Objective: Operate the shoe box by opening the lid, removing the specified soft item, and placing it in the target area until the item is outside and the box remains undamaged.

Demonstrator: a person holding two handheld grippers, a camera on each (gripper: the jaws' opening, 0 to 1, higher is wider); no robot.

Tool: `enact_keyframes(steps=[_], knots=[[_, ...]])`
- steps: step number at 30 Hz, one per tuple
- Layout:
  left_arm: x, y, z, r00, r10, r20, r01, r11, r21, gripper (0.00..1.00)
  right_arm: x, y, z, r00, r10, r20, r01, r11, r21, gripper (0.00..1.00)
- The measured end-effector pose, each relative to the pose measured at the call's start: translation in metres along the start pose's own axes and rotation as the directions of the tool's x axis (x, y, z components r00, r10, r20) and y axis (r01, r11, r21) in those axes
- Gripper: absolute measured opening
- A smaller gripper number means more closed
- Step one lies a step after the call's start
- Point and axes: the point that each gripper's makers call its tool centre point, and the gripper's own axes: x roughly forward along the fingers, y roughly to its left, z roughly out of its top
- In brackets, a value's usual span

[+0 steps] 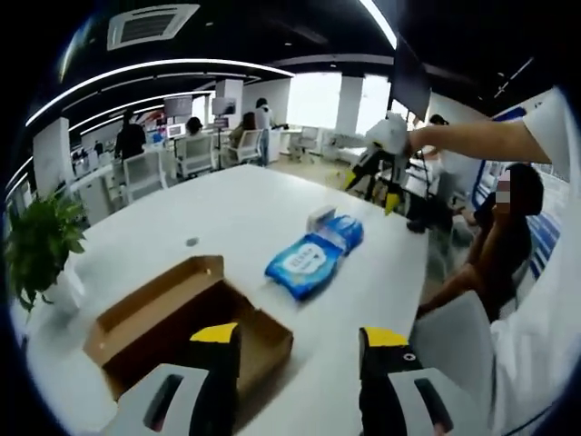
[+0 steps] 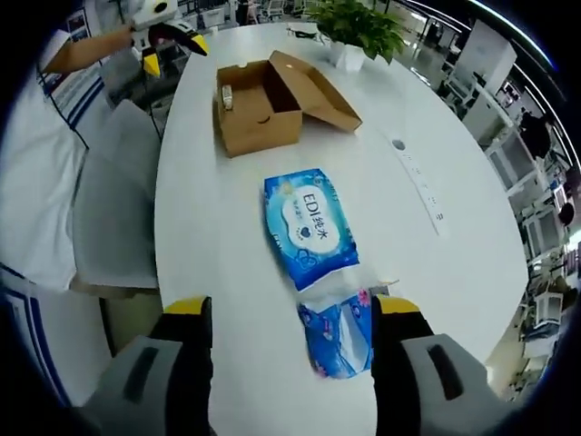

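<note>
The brown cardboard shoe box [image 1: 172,318] [image 2: 259,109] stands on the white table [image 1: 236,200] with its lid folded open. A blue wet-wipe pack [image 1: 302,264] [image 2: 309,222] lies flat outside the box, with a smaller blue tissue pack [image 1: 345,232] [image 2: 336,338] touching its end. My left gripper [image 1: 300,350] is open, hovering just short of the box's near corner. My right gripper [image 2: 290,320] is open above the tissue pack, which lies between its jaws. Each gripper shows in the other's view, raised off the table: right gripper [image 1: 381,168], left gripper [image 2: 168,38].
A potted plant [image 1: 41,245] [image 2: 359,27] stands at the table's edge beyond the box. A white power strip [image 2: 422,186] lies along one side of the table. Grey chairs [image 2: 113,200] line the table's edge, and a person [image 1: 504,227] sits nearby. Desks and people fill the office behind.
</note>
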Motion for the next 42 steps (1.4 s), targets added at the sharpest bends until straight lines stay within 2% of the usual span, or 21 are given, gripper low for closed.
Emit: enact_keyframes(steps=[10, 14, 24, 32, 42], knots=[[-0.048, 0.034, -0.026, 0.999, 0.016, -0.028, -0.015, 0.999, 0.030, 0.53, 0.033, 0.038, 0.053, 0.998, 0.005, 0.057, -0.005, 1.000, 0.002, 0.65], [-0.065, 0.053, -0.037, 0.999, 0.018, -0.047, -0.016, 0.999, 0.042, 0.53, 0.045, 0.057, 0.085, 0.995, 0.016, 0.096, -0.016, 1.000, -0.010, 0.65], [-0.088, 0.085, -0.054, 0.997, 0.002, -0.078, 0.005, 0.997, 0.081, 0.53, 0.070, 0.092, 0.146, 0.985, 0.035, 0.171, -0.034, 0.999, -0.009, 0.64], [-0.098, 0.108, -0.068, 0.995, -0.021, -0.095, 0.029, 0.996, 0.086, 0.53, 0.088, 0.106, 0.172, 0.981, 0.045, 0.190, -0.045, 0.999, -0.002, 0.64], [-0.090, 0.135, -0.081, 0.988, -0.066, -0.143, 0.082, 0.990, 0.114, 0.53, 0.099, 0.108, 0.184, 0.977, 0.041, 0.210, -0.051, 0.998, 0.040, 0.62]])
